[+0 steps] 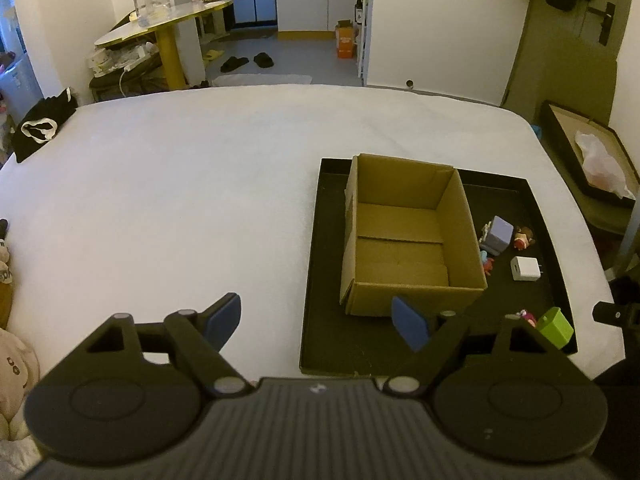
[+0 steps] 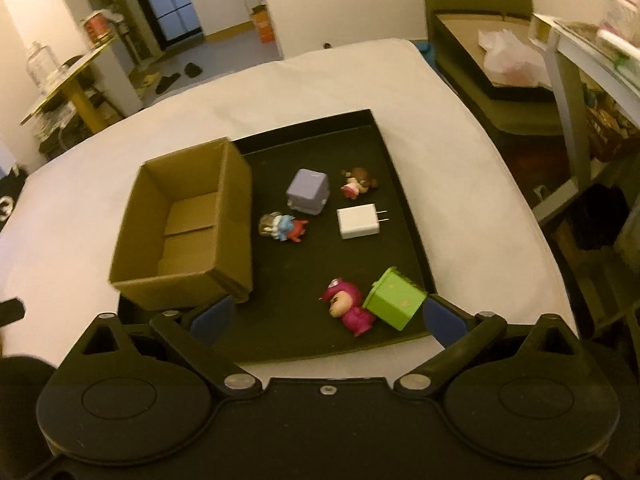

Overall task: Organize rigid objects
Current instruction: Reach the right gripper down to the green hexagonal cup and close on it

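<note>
Both released, the left gripper [image 1: 316, 322] and right gripper [image 2: 328, 316] hover so the toys can go into the cardboard box [image 2: 184, 236].

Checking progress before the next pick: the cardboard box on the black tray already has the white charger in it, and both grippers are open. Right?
Not quite. The cardboard box is empty; the white charger lies on the black tray beside it, as the right wrist view shows. Left gripper and right gripper are indeed open.

Three figurines [image 2: 352, 307], two cubes [image 2: 308, 191], one charger [image 2: 358, 222], one cardboard box [image 2: 184, 232], one tray [image 2: 396, 200].
</note>
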`<move>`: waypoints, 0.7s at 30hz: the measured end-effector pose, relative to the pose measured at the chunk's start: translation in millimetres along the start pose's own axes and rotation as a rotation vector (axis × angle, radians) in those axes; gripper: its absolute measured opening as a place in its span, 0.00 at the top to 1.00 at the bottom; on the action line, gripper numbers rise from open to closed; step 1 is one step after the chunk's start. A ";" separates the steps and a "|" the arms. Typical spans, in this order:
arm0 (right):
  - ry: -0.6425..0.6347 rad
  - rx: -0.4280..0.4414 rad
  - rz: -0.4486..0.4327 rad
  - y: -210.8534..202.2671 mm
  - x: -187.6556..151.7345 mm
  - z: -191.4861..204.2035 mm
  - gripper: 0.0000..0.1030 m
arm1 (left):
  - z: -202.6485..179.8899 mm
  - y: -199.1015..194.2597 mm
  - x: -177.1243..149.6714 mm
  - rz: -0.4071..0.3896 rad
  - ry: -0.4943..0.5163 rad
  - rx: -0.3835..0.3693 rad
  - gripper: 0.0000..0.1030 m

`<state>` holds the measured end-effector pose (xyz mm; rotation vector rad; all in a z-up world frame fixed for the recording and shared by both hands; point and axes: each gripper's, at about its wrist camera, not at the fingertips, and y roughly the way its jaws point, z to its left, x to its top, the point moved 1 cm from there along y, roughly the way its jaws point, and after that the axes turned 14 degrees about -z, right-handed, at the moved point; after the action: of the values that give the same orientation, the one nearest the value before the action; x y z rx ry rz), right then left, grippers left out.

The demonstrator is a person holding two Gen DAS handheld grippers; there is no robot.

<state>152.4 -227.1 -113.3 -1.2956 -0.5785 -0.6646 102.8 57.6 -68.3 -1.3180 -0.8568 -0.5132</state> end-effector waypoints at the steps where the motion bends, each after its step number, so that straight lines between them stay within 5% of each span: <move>1: 0.009 -0.010 0.003 3.3 0.8 -3.3 0.05 | -0.8 2.3 0.3 -0.001 -0.003 -0.001 0.20; 12: 0.216 -0.107 0.076 49.0 4.1 -41.4 0.14 | -18.2 39.0 13.5 0.026 0.037 -0.007 0.21; 21: 0.372 -0.173 0.217 96.0 -3.5 -64.3 0.22 | -18.4 81.2 13.5 0.099 0.017 -0.004 0.32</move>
<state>221.3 -276.5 -192.0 -1.3290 -0.0761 -0.7627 176.9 58.5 -108.5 -1.3506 -0.7731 -0.4477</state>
